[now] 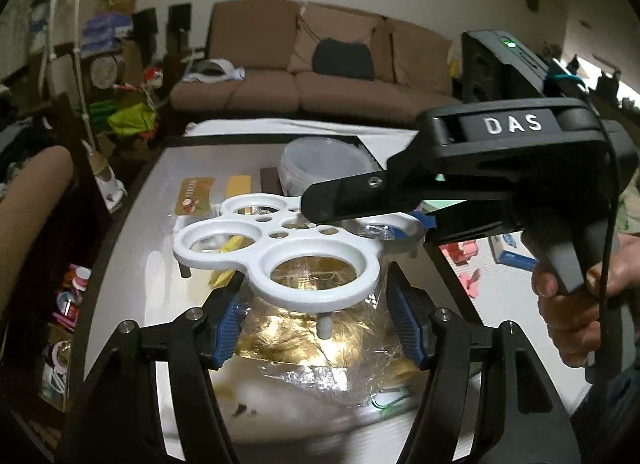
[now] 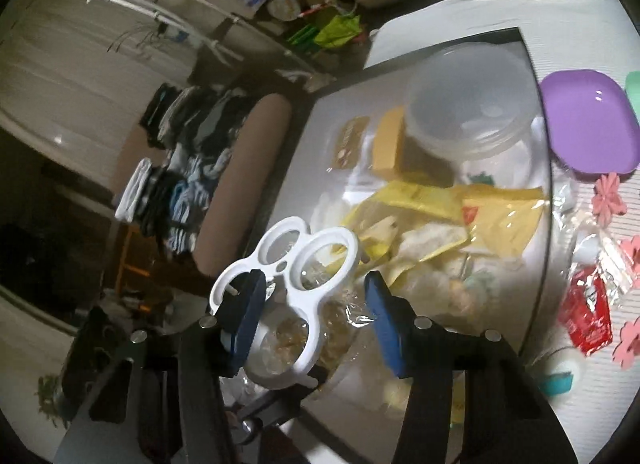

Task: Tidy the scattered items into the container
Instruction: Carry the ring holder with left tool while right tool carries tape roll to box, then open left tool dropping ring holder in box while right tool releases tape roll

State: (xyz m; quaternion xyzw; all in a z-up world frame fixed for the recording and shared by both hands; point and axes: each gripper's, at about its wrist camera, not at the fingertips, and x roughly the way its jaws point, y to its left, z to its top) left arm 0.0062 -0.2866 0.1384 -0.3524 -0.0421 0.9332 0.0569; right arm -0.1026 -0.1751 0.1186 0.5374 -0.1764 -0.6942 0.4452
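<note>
A white plastic rack (image 1: 224, 248) with several round holes hangs tilted above the cluttered surface. My right gripper (image 1: 360, 215), black and marked DAS, comes in from the right and is shut on the rack: one finger lies over its top, the other under its far ring. In the right wrist view the rack (image 2: 354, 252) sits between the blue pads of that gripper (image 2: 316, 316). Below the rack, my left gripper (image 1: 316, 328) is shut on a crinkled clear bag with gold contents (image 1: 288, 340), which touches both pads. A clear lidded tub (image 1: 320, 163) stands behind.
Yellow packets (image 2: 492, 219), a gold card (image 1: 196, 199) and clear wrappers lie on the black-framed surface (image 1: 132, 248). Beyond its right edge are a purple plate (image 2: 588, 119), pink flower shapes (image 2: 608, 191) and red packets (image 2: 588, 312). A hand (image 1: 572, 316) holds the right gripper. A sofa (image 1: 320, 75) stands behind.
</note>
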